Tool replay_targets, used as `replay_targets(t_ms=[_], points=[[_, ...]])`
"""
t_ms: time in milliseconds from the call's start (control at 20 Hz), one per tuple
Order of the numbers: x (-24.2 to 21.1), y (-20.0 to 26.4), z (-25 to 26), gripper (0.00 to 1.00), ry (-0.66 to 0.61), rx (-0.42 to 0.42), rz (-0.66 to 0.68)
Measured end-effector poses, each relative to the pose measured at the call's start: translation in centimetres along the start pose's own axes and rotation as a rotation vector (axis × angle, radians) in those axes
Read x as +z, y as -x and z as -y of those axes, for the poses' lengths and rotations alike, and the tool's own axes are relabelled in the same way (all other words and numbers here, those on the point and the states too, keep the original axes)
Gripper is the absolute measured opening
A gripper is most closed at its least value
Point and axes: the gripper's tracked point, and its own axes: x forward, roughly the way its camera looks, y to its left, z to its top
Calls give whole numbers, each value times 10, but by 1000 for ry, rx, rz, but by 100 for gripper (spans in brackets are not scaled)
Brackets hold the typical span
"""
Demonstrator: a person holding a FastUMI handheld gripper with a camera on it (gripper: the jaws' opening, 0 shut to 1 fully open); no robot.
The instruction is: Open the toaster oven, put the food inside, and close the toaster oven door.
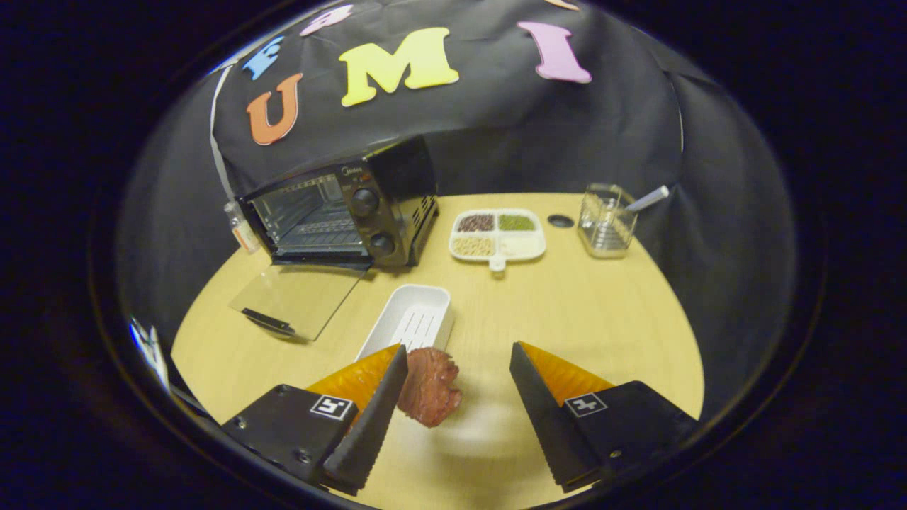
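Your hand-held gripper (457, 375) is wide open and holds nothing. The meat (429, 386) sits between the fingers, hard against the left finger (375, 418), possibly touching it; the right finger (542, 411) stands well apart from it, with bare bench (602, 312) in the gap. The piece looks to hang or rest just above a blurred pale patch on the bench; whether it lies flat cannot be told. Its long axis runs roughly along the fingers, pointing away from you.

Just ahead of the fingertips, the white tray (414, 319) is empty, its long axis angled toward the oven.

Beyond the tray and to the left, the door (297, 297) lies folded down flat on the bench, handle toward you. Behind it the oven (340, 209) cavity is open, rack showing.

Judgement: opening is done; the food is not yet inside and not yet gripped. The meat is off-centre, so shift left before closing, then carry forward and left over the door. Risk: a one-sided close pushes the piece sideways.

Further right on the bench: a divided dish (497, 237) and a clear cup (606, 223).
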Motion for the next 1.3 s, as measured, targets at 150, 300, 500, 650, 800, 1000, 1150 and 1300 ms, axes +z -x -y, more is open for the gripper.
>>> replay_targets(t_ms=[150,300,500,650,800,1000,1150,1300], points=[[-5,-7,-19,70,-193,144,-80],[0,-6,-13,36,-334,195,-89],[1,1,-12,17,-412,230,-109],[17,15,-24,15,-381,243,-79],[43,35,-49,15,-360,277,-22],[79,44,-98,15,-363,311,52],[101,35,-144,15,-406,346,112],[118,9,-186,15,-517,381,175]])
